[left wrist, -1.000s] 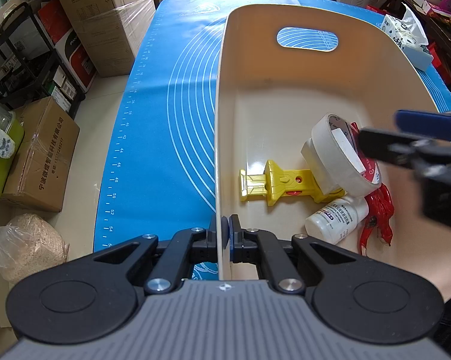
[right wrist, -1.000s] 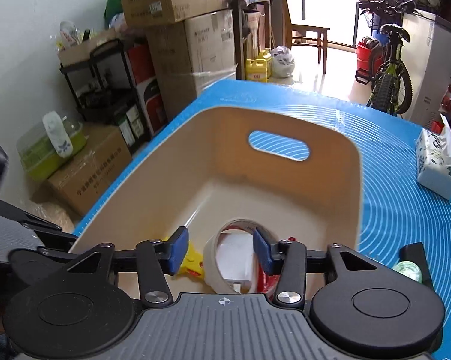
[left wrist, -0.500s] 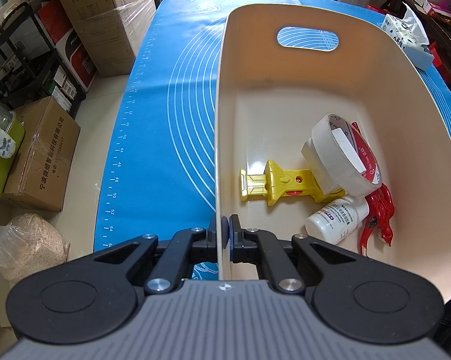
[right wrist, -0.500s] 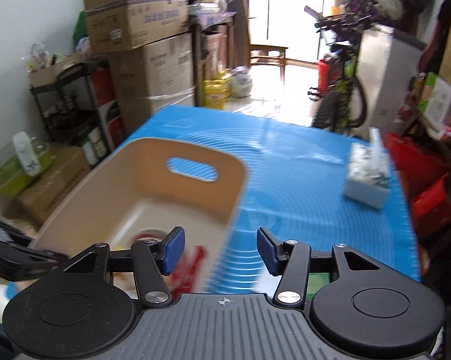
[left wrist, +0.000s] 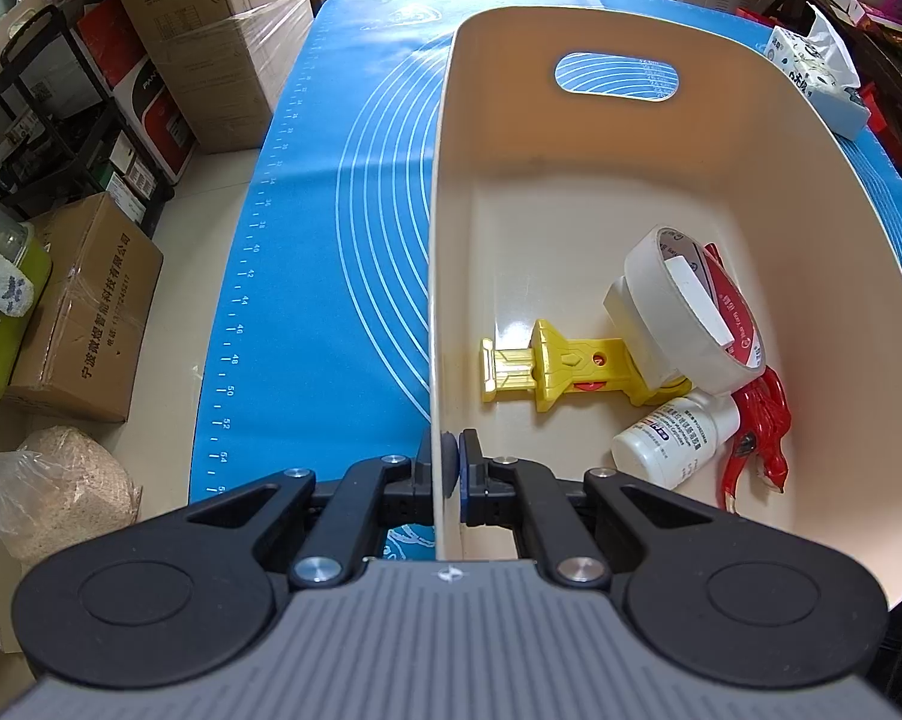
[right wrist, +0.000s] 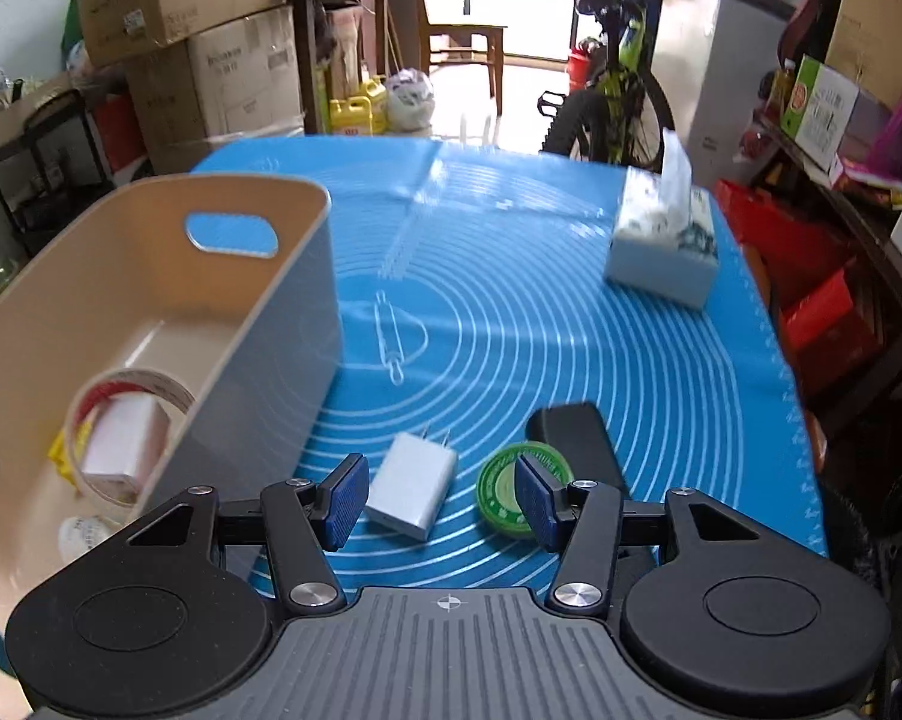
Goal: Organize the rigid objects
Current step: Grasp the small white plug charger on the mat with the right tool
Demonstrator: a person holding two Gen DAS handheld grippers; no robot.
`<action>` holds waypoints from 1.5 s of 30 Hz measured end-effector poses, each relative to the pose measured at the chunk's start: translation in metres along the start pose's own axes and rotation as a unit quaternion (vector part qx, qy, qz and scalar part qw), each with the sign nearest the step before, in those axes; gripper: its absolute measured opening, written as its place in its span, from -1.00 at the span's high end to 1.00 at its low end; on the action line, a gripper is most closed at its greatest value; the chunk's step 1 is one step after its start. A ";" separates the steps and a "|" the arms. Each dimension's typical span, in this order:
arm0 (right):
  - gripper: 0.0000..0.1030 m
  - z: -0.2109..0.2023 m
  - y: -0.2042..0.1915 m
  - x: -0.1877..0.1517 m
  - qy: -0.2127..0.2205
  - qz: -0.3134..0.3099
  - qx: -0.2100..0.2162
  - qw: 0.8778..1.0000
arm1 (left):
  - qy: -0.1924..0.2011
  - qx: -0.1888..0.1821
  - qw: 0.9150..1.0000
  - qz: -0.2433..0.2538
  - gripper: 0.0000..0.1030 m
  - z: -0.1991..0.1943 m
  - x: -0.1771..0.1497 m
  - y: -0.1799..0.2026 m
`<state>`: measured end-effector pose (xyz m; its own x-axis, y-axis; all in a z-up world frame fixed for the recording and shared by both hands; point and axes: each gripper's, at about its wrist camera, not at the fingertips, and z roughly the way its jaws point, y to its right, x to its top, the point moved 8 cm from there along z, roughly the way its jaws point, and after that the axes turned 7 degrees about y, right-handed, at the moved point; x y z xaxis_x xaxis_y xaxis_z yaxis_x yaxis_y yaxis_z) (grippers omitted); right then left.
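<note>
Left claw (left wrist: 451,459) pinches bin rim (left wrist: 434,276)

left wrist: steep downward look, close over beige bin (left wrist: 721,180) near wall | right wrist: angled down above blue mat (right wrist: 571,330), bin (right wrist: 258,324) at left | shared: bin, tape roll (left wrist: 685,312) (right wrist: 126,420), tissue pack (left wrist: 817,78) (right wrist: 661,240)
</note>
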<state>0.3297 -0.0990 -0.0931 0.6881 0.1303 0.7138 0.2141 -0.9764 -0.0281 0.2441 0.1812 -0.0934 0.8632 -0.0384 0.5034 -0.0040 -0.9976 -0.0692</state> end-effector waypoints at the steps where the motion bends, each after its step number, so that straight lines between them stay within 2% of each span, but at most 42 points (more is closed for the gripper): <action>1: -0.22 0.004 -0.002 -0.003 -0.002 0.003 0.002 1.000 | 0.000 0.000 1.000 0.000 0.86 0.000 0.000 0.000; 13: -0.22 0.042 -0.018 -0.018 -0.018 0.018 -0.002 1.000 | -0.001 0.003 1.000 0.003 0.85 0.000 0.001 0.002; 20: -0.14 0.057 -0.020 -0.022 -0.022 0.014 -0.015 1.000 | -0.001 0.004 1.000 0.003 0.85 0.000 0.002 0.003; 23: -0.01 0.061 -0.022 -0.024 -0.023 0.010 -0.023 0.999 | -0.001 0.004 1.000 0.003 0.85 0.000 0.002 0.003; 24: 0.11 0.061 -0.022 -0.023 -0.018 0.011 -0.023 1.000 | -0.001 0.004 1.000 0.004 0.85 -0.001 0.002 0.003; 30: 0.18 0.059 -0.026 -0.023 -0.005 0.002 -0.032 0.999 | -0.001 0.005 1.000 0.005 0.84 -0.001 0.003 0.002; 45: 0.19 0.018 -0.016 -0.005 0.038 0.024 -0.039 0.998 | -0.001 0.006 1.000 0.005 0.84 -0.001 0.003 0.001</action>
<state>0.3354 -0.0812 -0.1091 0.6417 0.0720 0.7635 0.1249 -0.9921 -0.0114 0.2462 0.1804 -0.0912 0.8640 -0.0481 0.5011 -0.0067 -0.9964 -0.0840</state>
